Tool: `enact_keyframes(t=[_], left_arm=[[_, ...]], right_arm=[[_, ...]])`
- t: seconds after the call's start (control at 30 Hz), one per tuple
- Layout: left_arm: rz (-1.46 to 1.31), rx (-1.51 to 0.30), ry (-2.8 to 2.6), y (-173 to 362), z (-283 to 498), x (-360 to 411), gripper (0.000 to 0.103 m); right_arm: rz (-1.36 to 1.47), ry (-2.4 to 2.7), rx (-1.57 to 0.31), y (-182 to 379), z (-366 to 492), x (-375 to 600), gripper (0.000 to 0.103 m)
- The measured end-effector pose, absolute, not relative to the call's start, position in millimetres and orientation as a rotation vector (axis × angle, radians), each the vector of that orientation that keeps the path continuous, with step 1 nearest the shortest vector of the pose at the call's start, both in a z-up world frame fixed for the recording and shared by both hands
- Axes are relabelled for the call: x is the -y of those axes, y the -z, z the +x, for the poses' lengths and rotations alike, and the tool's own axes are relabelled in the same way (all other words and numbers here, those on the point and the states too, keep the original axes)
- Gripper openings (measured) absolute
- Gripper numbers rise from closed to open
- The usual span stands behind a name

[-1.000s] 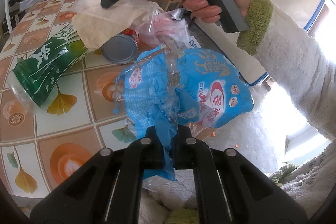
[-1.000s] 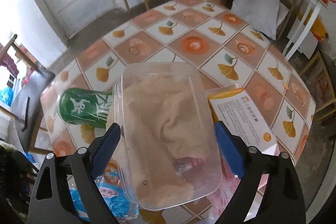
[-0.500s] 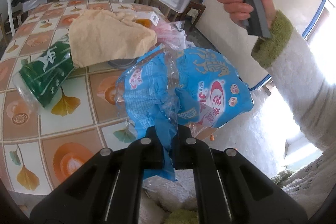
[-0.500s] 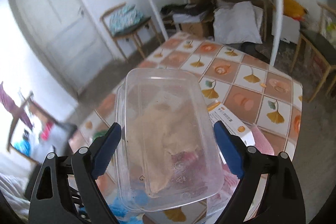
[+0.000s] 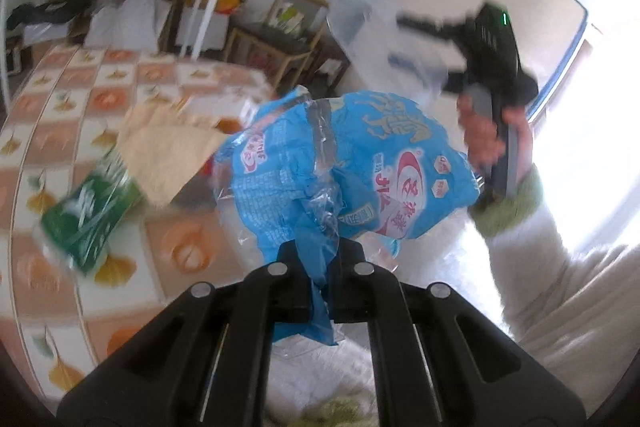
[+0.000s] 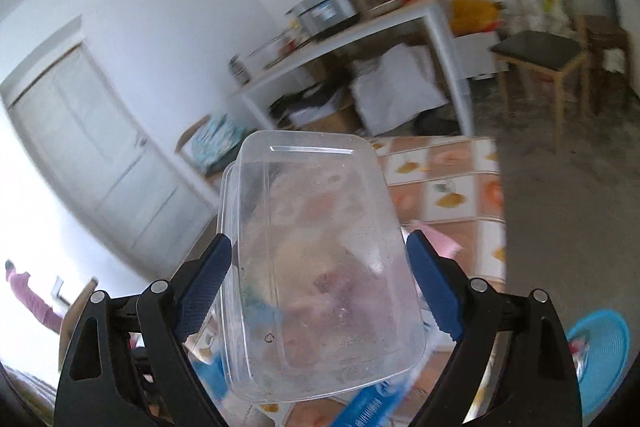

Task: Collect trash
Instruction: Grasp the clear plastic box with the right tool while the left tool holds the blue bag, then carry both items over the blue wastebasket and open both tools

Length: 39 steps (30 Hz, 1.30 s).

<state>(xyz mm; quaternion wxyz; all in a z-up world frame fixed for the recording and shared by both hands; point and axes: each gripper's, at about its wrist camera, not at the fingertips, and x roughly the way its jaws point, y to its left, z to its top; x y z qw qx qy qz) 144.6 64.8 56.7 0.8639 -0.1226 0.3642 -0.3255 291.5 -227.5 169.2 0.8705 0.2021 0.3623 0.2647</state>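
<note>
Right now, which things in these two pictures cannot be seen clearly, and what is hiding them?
- Left wrist view: the green packet print is unreadable, smeared by motion blur.
- Left wrist view: what lies under the beige paper and behind the blue bag is hidden by them.
- Left wrist view: the clear container is a pale blur against the bright wall.
- Right wrist view: the table below is hazy through the container.

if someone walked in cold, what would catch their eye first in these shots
The crumpled blue plastic bag fills the middle of the left wrist view, pinched in the shut left gripper above the tiled table. In the right wrist view, a clear plastic container sits between the right gripper's blue pads, raised over the table. A green cup and a tan paper napkin lie left of the bag.
</note>
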Motion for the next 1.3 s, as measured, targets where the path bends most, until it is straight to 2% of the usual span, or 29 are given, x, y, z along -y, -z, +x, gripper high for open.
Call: enact_keyframes(t=[0.3, 0.5, 0.83, 1.2, 1.23, 1.3], left_arm=[[-0.194, -0.766, 0.844, -97.0, 188.8, 11.6, 0.003], [-0.162, -0.872, 0.967, -89.5, 224.7, 93.4, 0.003], [-0.016, -1.183, 1.003, -9.9, 270.7, 263.0, 0.003], [0.012, -1.449, 0.934, 98.5, 315.1, 412.6, 0.003], [-0.015, -1.457, 0.930, 105.0, 316.4, 418.2, 0.006], [-0.071, -1.494, 0.922, 124.5, 321.8, 433.9, 0.027]], right_arm=[[0.623, -0.254, -0.707, -121.6, 210.0, 351.5, 0.086], [0.723, -0.040, -0.726, -75.3, 158.5, 415.5, 0.086], [0.886, 0.241, -0.772, -0.4, 95.4, 496.1, 0.086], [0.972, 0.410, -0.783, 37.3, 60.4, 533.1, 0.086], [0.974, 0.421, -0.784, 38.2, 54.0, 536.2, 0.086], [0.980, 0.444, -0.788, 41.7, 48.6, 539.0, 0.086]])
